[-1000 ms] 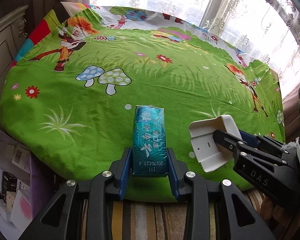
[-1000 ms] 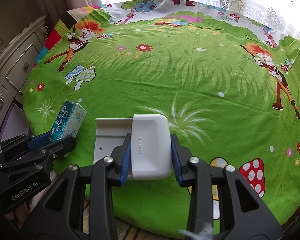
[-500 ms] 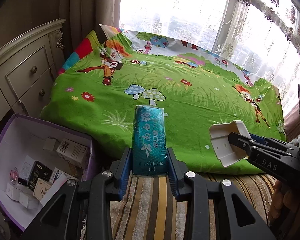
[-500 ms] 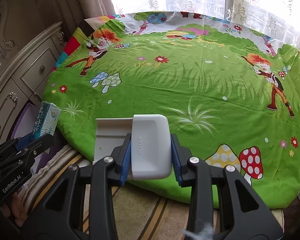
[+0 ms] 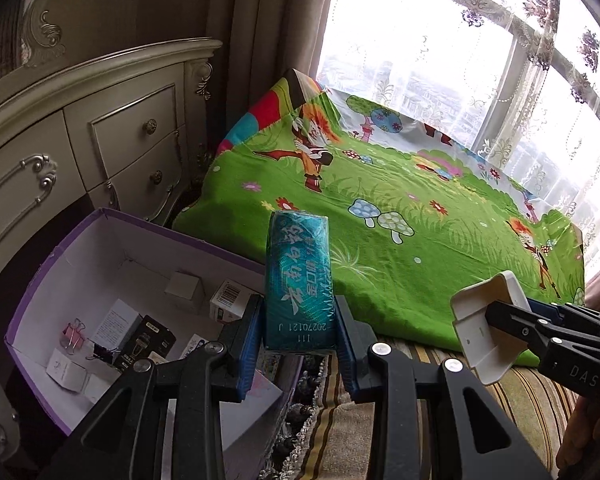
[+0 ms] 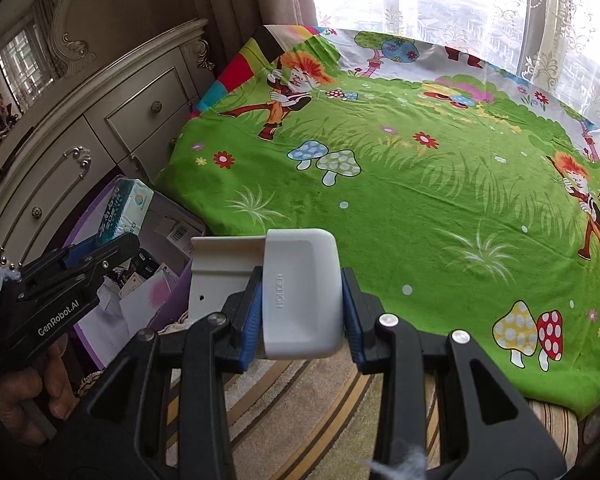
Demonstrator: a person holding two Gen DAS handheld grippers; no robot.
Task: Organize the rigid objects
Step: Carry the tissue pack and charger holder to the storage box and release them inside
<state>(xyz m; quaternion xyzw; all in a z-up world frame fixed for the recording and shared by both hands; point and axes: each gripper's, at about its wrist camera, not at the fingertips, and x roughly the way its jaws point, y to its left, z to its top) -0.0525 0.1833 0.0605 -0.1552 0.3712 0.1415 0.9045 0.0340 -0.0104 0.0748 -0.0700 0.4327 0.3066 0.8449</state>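
**Both grippers loaded, held off the near edge of the bed**

Bedroom setting: bed under a green cartoon-print sheet (image 6: 440, 184), lace-curtained window (image 5: 440, 40) behind it, cream carved dresser (image 5: 100, 140) to the left, striped rug (image 6: 300, 408) on the floor.

View differences:
- Left wrist view looks down into the purple-walled cardboard box (image 5: 148, 236) standing on the floor between dresser and bed. Inside it: several small white cartons, a black carton, a pink binder clip (image 5: 73, 334), all loose on the bottom.
- Right wrist view shows only a corner of that box, largely blocked by the other gripper, but takes in nearly the whole sheet, and a hand (image 6: 32, 396) wrapped around the left gripper's handle.

Grippers:
- Left gripper (image 5: 298, 326): jaws narrowly apart, blue pads pressed on both long sides of a teal tissue pack (image 5: 299, 276). Pack is clear of any surface, over the box's near-right rim.
- Right gripper (image 6: 302, 312): jaws narrowly apart, pads clamped on a white plastic holder (image 6: 300, 288) embossed "HOLDER", its flat back plate projecting left. Holder hangs over the rug, just off the sheet's edge.

Grippers sit side by side, apart, each in the other's view.
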